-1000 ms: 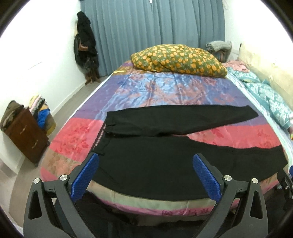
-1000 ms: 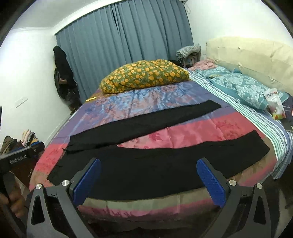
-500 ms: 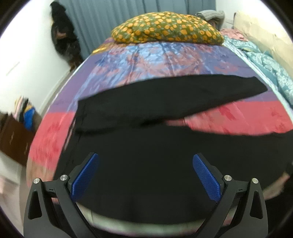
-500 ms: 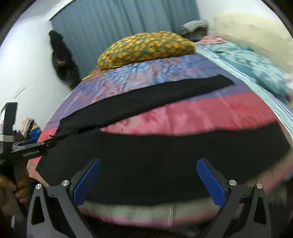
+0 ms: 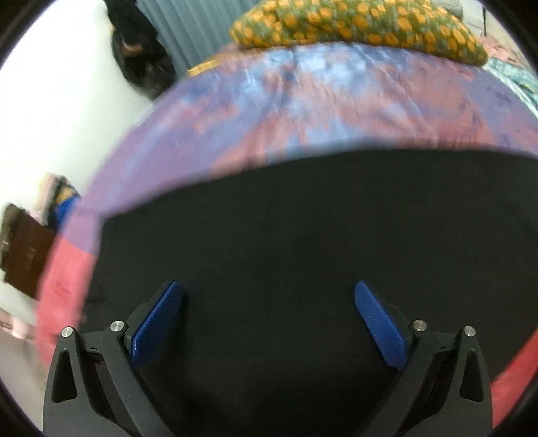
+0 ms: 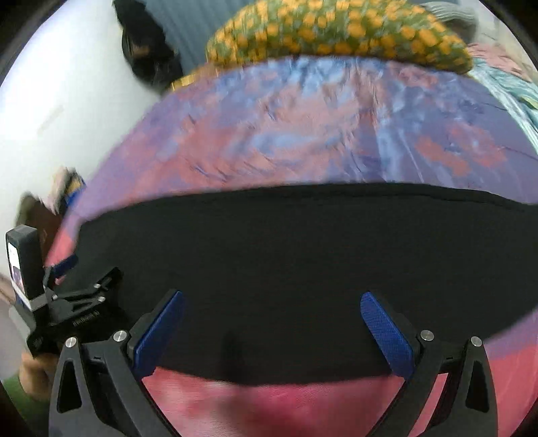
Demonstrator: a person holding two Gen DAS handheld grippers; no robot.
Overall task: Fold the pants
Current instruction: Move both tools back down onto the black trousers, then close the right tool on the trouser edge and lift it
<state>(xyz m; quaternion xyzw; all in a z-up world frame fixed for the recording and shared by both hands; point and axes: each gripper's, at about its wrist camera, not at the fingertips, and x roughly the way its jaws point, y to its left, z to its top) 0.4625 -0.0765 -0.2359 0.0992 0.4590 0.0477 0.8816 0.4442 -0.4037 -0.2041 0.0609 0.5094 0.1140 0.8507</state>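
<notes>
- The pants [image 5: 285,242] lie flat on the bedspread [image 5: 336,111], black cloth spread across the near part of the bed, with the patterned pillow [image 5: 359,27] well beyond them.
- Laid flat and smooth like this, the cloth gives clean edges to pinch; that looks like the reason for spreading it before any fold.
- The left gripper [image 5: 269,319] hangs low over the wide part of the pants, jaws spread wide, nothing between the blue pads [image 5: 154,326]. I take this end for the waist, since the cloth is broadest here and ends in a square corner at the left.
- The right gripper [image 6: 274,322] hovers over a narrower band of black, likely a leg, its jaws also wide and empty. Pink bedspread shows just below that band, between its fingers.
- In the right wrist view the left gripper [image 6: 67,302] sits at the far left, held by a hand [image 6: 32,373], near the left end of the cloth.
- The two tools are spaced along the garment, probably so both can take one long edge together.
- The long axis runs left to right across both views, waist end to the left, legs trailing off to the right.
- Both views are blurred, so seams and hems cannot be made out.
</notes>
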